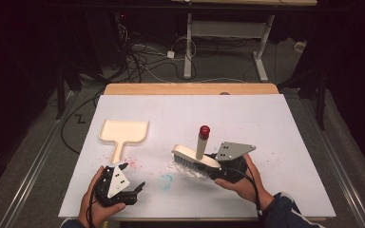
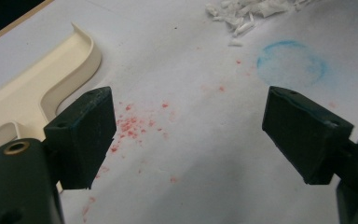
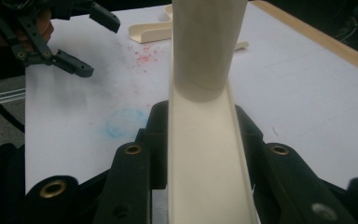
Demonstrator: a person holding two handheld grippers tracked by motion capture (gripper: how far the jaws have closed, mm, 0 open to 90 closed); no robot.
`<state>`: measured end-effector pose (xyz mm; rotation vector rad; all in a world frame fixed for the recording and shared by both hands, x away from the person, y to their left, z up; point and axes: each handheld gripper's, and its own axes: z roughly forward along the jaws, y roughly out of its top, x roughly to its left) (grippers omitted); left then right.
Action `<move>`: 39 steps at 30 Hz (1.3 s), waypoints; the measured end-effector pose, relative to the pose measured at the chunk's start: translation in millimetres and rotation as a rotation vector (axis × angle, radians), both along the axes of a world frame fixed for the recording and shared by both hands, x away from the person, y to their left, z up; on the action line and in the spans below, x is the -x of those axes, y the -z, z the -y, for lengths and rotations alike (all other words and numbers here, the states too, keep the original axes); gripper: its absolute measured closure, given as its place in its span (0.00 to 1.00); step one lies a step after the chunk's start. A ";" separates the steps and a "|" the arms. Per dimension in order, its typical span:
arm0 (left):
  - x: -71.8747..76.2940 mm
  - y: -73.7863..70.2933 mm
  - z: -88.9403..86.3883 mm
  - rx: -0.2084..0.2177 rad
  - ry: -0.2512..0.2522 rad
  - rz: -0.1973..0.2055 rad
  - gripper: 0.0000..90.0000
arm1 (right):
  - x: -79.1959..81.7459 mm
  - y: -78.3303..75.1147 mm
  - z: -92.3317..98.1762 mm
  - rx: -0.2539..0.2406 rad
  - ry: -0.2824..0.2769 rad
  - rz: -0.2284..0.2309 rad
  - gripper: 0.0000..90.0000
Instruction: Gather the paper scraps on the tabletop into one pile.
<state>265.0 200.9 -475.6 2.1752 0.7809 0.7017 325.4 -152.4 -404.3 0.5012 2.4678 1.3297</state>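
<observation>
A cream brush (image 1: 196, 157) with an upright red-tipped handle (image 1: 204, 131) stands bristles-down on the white table sheet, over a small heap of white shreds (image 1: 188, 172). My right gripper (image 1: 217, 166) is shut on the brush's right end. In the right gripper view the cream brush back (image 3: 207, 154) runs between the jaws of the right gripper (image 3: 206, 136). My left gripper (image 1: 134, 176) rests near the front left edge. Its jaws stand open over bare sheet in the left gripper view (image 2: 191, 123). A cream dustpan (image 1: 123, 132) lies flat beyond it, its handle toward me.
Red specks (image 2: 131, 123) are scattered by the dustpan's handle (image 2: 23, 100). A faint blue ring stain (image 1: 165, 181) marks the sheet between the grippers. The sheet's wooden far edge (image 1: 190, 89) borders a floor with cables and a desk frame (image 1: 223, 42).
</observation>
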 end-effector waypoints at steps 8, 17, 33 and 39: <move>0.2 0.4 0.0 -0.002 0.002 -0.004 0.19 | -2.4 -12.6 19.9 -0.016 0.067 0.029 0.75; 0.4 0.8 1.2 -0.013 0.006 -0.007 0.19 | 0.1 -14.6 52.6 0.030 0.219 0.034 0.75; 0.0 1.0 3.2 -0.021 0.020 -0.013 0.19 | 11.6 17.3 73.5 0.158 0.245 -0.070 0.75; -0.7 2.0 4.2 -0.024 0.026 -0.017 0.19 | 12.8 19.6 48.8 0.119 0.201 -0.078 0.75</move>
